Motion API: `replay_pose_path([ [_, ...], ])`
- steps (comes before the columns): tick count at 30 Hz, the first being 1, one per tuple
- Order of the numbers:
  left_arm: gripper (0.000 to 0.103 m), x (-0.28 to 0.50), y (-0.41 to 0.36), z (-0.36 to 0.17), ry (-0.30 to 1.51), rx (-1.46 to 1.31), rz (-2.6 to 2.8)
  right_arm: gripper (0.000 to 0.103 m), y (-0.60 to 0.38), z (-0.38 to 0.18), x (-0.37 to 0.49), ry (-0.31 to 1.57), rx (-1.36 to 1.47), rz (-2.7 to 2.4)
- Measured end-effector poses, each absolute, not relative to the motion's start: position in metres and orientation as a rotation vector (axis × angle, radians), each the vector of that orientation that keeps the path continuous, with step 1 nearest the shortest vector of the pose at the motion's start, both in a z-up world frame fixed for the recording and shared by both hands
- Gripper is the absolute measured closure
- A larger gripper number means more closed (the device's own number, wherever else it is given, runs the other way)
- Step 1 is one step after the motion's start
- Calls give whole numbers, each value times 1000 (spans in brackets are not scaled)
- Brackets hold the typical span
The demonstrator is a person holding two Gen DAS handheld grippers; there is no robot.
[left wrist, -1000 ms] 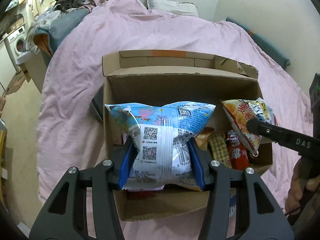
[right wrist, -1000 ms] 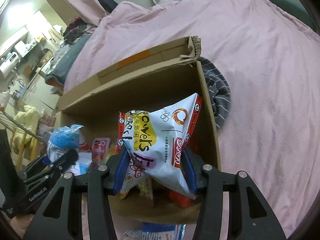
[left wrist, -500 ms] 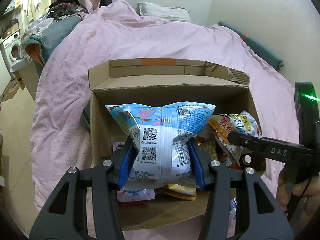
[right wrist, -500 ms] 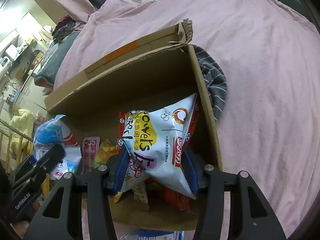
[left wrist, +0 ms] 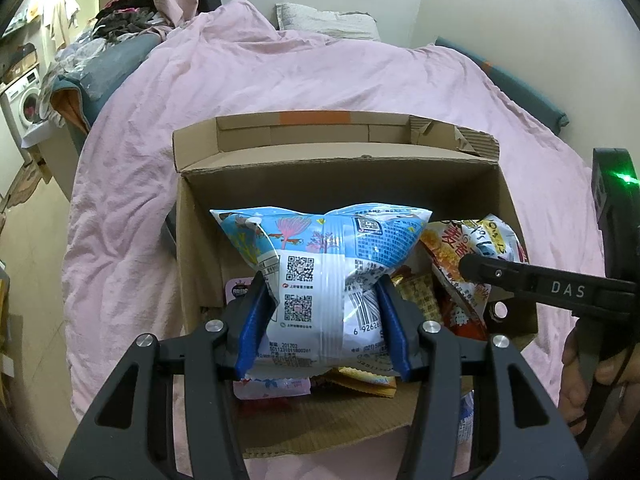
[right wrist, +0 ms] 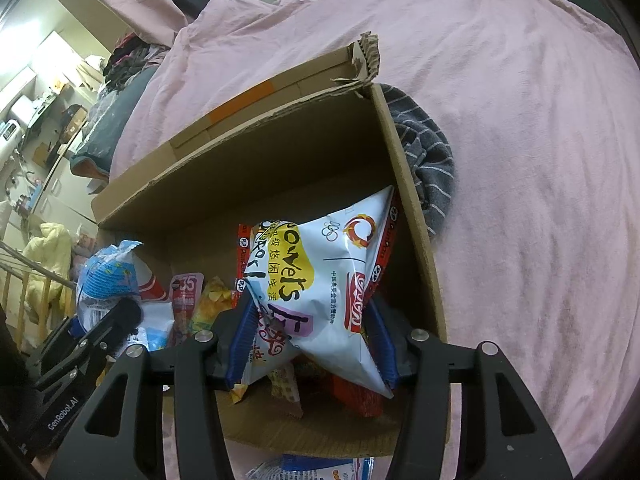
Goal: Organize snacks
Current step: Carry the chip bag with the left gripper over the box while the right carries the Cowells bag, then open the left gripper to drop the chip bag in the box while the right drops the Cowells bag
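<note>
An open cardboard box (left wrist: 340,184) lies on a pink duvet. My left gripper (left wrist: 320,284) is shut on a puffy blue-and-white snack bag (left wrist: 320,240), held upright over the box's left half. My right gripper (right wrist: 310,304) is shut on a white, yellow and red snack bag (right wrist: 320,264) against the box's right wall (right wrist: 404,184). From the left wrist that bag (left wrist: 460,248) shows beside the right gripper's black finger (left wrist: 480,268). From the right wrist the blue bag (right wrist: 108,276) sits above the left gripper's finger (right wrist: 120,316).
Several small packets lie on the box floor, among them a pink one (right wrist: 186,292), a yellow one (right wrist: 212,300) and a red one (right wrist: 356,396). A grey striped cloth (right wrist: 428,160) lies right of the box. More packets (right wrist: 320,468) lie before its front edge. A hand (left wrist: 592,380) holds the right gripper.
Both bags stay gripped. The right gripper and its bag have edged slightly lower and leftward inside the box in the left wrist view. More of the bed shows behind the box.
</note>
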State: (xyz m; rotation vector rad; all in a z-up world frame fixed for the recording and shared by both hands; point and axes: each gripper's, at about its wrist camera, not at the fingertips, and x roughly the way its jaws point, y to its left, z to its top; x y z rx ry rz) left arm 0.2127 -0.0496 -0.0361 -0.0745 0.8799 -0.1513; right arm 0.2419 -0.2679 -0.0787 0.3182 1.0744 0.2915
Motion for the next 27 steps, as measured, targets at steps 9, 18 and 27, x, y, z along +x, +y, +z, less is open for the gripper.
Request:
replay_pose_path([
  [9, 54, 209, -54, -34, 866, -76, -169, 46, -265, -74, 237, 1045, 320, 340],
  [18, 28, 203, -51, -26, 826, -81, -180, 22, -277, -66, 233, 997, 381, 330],
  [27, 11, 198, -47, -15, 784, -98, -173, 22, -282, -55, 232, 961, 390, 318],
])
